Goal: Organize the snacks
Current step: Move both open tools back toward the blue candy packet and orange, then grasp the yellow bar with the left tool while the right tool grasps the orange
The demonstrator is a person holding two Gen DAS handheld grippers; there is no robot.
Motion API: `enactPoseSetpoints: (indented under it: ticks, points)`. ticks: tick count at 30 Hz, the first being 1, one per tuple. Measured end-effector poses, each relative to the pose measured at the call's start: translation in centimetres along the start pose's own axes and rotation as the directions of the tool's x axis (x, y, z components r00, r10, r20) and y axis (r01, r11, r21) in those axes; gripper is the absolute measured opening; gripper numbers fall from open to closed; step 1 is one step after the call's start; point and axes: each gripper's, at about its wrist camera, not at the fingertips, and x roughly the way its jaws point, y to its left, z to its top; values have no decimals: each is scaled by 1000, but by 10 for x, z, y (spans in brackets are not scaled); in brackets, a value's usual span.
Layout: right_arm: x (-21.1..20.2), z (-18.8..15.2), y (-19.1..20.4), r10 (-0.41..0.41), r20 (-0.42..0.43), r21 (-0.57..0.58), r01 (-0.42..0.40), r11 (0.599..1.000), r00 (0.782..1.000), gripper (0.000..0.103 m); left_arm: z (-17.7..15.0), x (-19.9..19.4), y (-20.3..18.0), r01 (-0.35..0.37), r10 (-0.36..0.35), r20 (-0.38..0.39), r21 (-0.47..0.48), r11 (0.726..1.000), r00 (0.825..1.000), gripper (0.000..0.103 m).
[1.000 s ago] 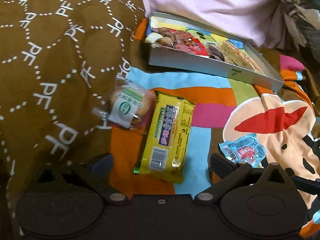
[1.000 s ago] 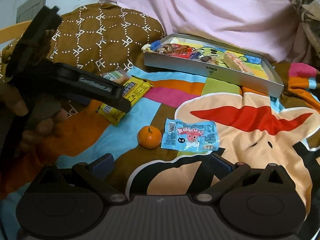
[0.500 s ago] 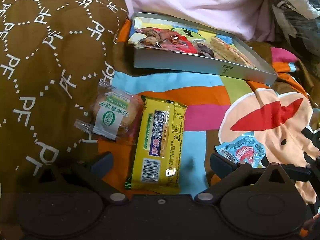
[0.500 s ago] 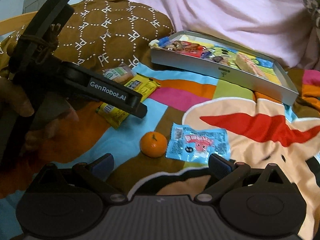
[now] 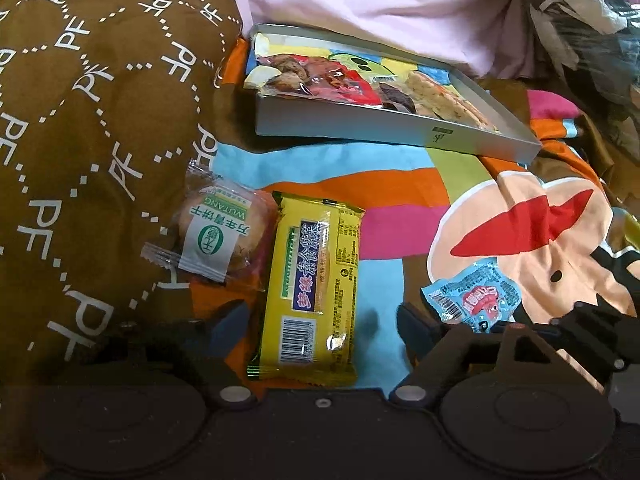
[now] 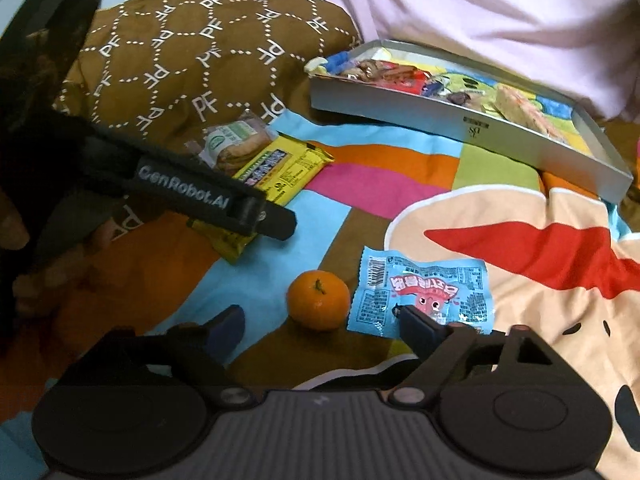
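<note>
A yellow snack packet [image 5: 316, 288] lies flat on a bright cartoon-print blanket [image 5: 400, 196], its near end between the fingers of the left gripper [image 5: 322, 322]. That gripper's jaws are closing, with clear gaps on both sides of the packet, so nothing is gripped. Touching the packet's left edge is a round pastry in a clear wrapper [image 5: 218, 232], resting against a brown pillow [image 5: 100, 120] patterned with white letters.

To the right lies a small blue sachet [image 6: 420, 294], and just left of it, almost touching, a small orange [image 6: 318, 300]. The right gripper [image 6: 324, 322] hovers low over these two; its jaws are also closing, the orange sitting just ahead of the gap and the right fingertip [image 6: 416, 320] overlapping the sachet's near edge. It holds nothing.

Beyond, near pale pink bedding [image 6: 480, 12], a shallow grey tray [image 6: 460, 122] with raised walls sits on the blanket, already holding several wrapped snacks. Bare blanket separates the tray from the loose snacks. The pillow crowds the left side.
</note>
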Motion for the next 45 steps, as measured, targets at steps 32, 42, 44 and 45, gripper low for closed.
enactPoseSetpoints:
  ticks: [32, 42, 44, 45]
  points:
    - [1, 4, 18, -40, -4, -89, 39, 995, 999, 39, -4, 7, -13, -93, 96, -20, 107, 990, 995, 50]
    - [-12, -1, 20, -57, 12, -99, 58, 993, 998, 39, 0, -1, -10, -16, 11, -96, -59, 998, 995, 49]
    - [-15, -3, 19, -66, 17, -100, 67, 993, 998, 39, -1, -2, -13, -4, -3, -102, -60, 998, 995, 49]
    - [-16, -3, 19, -70, 19, -99, 72, 992, 997, 39, -2, -3, -15, 4, -9, -103, -57, 998, 995, 49]
